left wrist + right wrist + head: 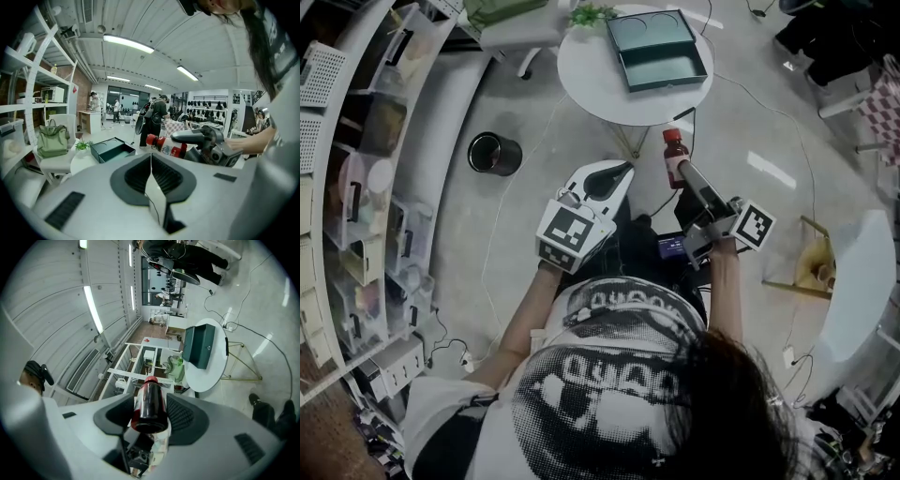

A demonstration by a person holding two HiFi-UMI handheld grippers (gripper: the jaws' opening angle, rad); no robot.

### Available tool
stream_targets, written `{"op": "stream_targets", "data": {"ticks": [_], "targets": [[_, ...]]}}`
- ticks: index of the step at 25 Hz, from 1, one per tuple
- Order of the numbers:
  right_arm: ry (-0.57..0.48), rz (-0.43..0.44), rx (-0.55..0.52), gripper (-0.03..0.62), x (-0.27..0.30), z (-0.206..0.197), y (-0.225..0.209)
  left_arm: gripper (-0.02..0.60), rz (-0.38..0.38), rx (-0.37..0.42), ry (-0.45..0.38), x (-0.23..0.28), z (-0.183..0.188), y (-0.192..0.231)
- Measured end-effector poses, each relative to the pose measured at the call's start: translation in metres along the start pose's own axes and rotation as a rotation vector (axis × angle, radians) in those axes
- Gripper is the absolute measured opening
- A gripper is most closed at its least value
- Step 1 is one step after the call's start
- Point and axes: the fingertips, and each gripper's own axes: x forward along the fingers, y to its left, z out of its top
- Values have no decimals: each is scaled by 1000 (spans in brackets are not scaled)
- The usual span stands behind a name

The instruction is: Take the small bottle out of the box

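A small bottle (674, 153) with a red cap and dark red contents is held off the table, its base clamped in my right gripper (684, 175). In the right gripper view the bottle (150, 401) fills the gap between the pads of that gripper (150, 417). The open dark green box (656, 47) lies on the round white table (581, 70) ahead, apart from both grippers. My left gripper (612, 175) hovers beside the right one, shut and holding nothing. The left gripper view shows the left gripper (151, 158) with pads together, the bottle (164, 144) to its right and the box (111, 149) beyond.
A black bin (494, 154) stands on the floor to the table's left. Curved shelving (356, 187) with storage boxes lines the left side. A chair with a green bag (52, 138) and a small plant (591, 14) sit behind the table. Cables cross the floor.
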Motion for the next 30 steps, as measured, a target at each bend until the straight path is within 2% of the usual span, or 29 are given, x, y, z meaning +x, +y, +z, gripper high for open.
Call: {"op": "stream_targets", "data": {"ticks": [7, 30], "targets": [[-28, 10, 4, 217, -8, 3, 2, 14, -29, 55, -19, 2, 0, -14], [-66, 40, 12, 217, -9, 14, 7, 14, -32, 48, -25, 4, 1, -13]]}}
